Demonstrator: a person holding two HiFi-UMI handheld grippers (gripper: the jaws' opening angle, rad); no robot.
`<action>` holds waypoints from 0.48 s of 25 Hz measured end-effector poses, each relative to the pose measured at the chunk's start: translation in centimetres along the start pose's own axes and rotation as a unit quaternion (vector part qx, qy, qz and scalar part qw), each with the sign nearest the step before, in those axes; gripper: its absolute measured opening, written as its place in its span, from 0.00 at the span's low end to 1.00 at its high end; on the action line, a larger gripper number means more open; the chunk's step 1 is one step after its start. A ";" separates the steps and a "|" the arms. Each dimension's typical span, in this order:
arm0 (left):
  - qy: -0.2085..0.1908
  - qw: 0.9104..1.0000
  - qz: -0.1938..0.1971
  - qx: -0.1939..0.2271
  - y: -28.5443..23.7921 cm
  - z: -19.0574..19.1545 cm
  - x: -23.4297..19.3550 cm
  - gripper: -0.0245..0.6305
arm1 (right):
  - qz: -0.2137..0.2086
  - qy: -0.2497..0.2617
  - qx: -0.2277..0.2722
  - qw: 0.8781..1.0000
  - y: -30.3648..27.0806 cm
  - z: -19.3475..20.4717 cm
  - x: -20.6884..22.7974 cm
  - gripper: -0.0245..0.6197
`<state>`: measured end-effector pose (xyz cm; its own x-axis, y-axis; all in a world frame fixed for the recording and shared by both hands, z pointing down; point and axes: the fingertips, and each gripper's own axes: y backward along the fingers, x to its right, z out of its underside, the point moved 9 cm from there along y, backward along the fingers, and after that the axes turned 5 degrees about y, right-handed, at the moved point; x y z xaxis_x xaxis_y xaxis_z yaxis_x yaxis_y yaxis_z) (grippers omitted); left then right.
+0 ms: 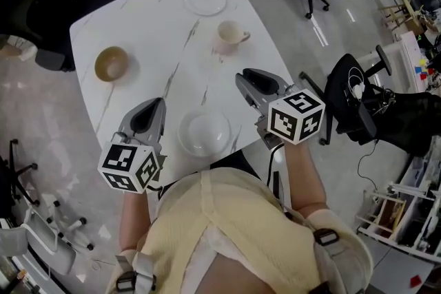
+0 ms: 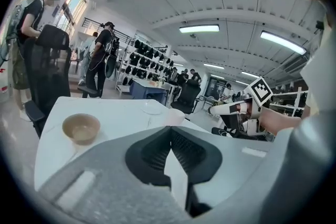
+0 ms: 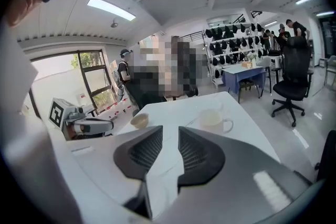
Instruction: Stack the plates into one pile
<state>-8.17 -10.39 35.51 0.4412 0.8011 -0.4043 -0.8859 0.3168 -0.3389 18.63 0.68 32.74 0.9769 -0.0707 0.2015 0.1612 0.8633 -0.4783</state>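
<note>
Jaws of my left gripper (image 1: 158, 103) were pressed together, empty; my right gripper's (image 1: 242, 77) stood slightly apart, empty too. They flanked the near plate (image 1: 204, 132) on the desk (image 1: 138, 24), probably to carry it; the far plate (image 1: 205, 2) lay well apart.

Bright, even light from ceiling strip lights (image 2: 199, 29); soft shadows on the white surface (image 1: 158, 45). Both gripper views bulge fisheye-fashion; edges dark.

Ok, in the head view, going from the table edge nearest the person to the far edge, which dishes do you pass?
near white plate → tan bowl → mug → far white plate
</note>
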 end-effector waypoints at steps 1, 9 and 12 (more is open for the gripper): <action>0.002 1.000 -0.007 0.004 -0.4 -0.2 0.1 0.04 | -0.008 -0.007 0.003 1.000 -0.1 -0.5 0.9 0.16; 0.017 0.999 -0.046 0.017 -5.6 -1.0 2.5 0.04 | -0.073 0.013 -0.035 0.997 -1.4 -3.4 7.7 0.27; 0.017 0.998 -0.053 0.018 -7.6 -1.2 3.5 0.04 | -0.094 0.016 -0.045 0.994 -2.1 -4.4 10.2 0.27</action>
<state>0.26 -10.59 35.61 0.5372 0.7442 -0.3971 -0.8381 0.4180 -0.3504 28.85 -4.06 32.07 0.9321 -0.2431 0.2686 0.3517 0.7852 -0.5096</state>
